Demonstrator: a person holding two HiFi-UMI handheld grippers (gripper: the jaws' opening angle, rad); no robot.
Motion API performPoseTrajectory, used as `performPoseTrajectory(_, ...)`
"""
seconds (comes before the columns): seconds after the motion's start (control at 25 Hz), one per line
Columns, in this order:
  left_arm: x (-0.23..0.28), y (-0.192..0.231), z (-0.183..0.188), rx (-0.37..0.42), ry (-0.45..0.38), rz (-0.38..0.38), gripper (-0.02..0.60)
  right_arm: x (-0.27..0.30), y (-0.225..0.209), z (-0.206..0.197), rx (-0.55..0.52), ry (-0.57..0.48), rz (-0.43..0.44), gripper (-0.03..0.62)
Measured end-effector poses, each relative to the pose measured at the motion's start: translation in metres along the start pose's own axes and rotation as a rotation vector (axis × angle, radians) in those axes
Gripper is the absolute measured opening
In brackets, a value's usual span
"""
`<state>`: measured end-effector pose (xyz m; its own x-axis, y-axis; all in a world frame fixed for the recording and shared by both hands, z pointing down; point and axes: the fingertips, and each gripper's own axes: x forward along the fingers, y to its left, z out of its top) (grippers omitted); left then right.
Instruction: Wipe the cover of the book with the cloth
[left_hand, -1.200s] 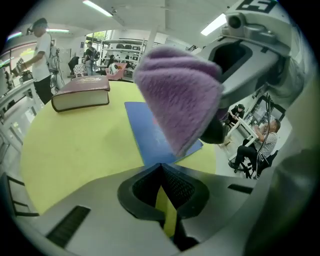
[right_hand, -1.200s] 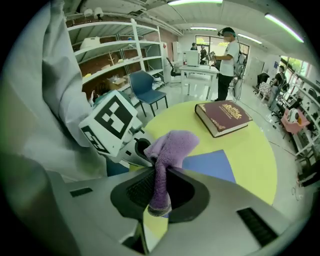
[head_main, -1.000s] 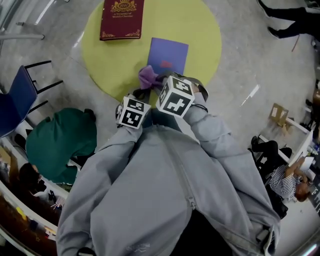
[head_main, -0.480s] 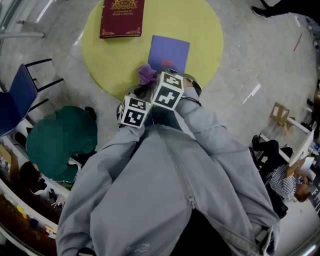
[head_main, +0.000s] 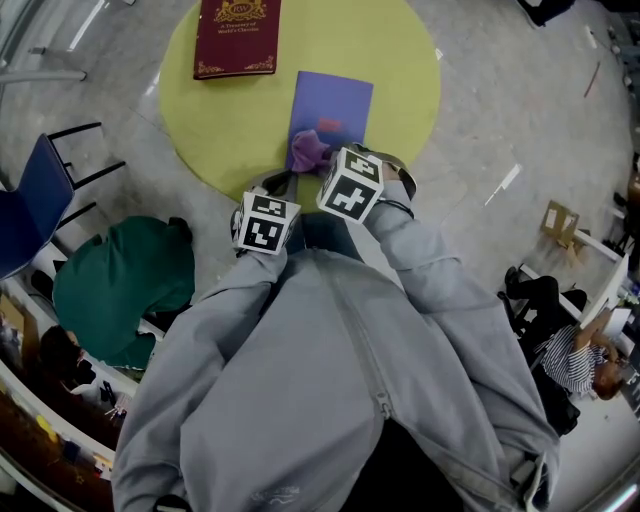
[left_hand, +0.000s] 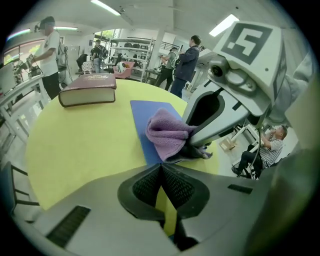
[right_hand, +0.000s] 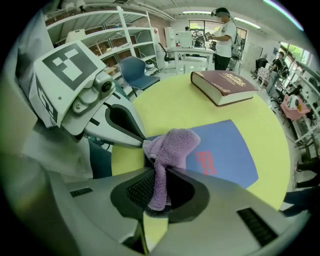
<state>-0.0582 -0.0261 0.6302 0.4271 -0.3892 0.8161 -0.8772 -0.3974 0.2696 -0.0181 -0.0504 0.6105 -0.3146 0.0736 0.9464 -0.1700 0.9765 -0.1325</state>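
Cloth (right_hand: 172, 142) shifted right since a second ago, now on near-left corner of blue book (right_hand: 227, 150). Right gripper (right_hand: 159, 172) clamped on cloth's tail. Left gripper (left_hand: 161, 167) jaws together, empty, just beside it near the rim of the round yellow table (head_main: 400, 60). Bare tabletop right of blue book; maroon hardback (head_main: 237, 37) well apart at far edge.

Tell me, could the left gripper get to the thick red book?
Probably yes: only bare yellow table lies between the left gripper and the red book, and its shut jaws hold nothing.
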Motion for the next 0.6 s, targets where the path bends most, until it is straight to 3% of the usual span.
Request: performPoseTrajectory(0.6,-0.002,-0.005,0.002,-0.013,0.01,0.001,0.017,-0.019,-0.004,-0.071,0.107,0.063,-0.038,0.071)
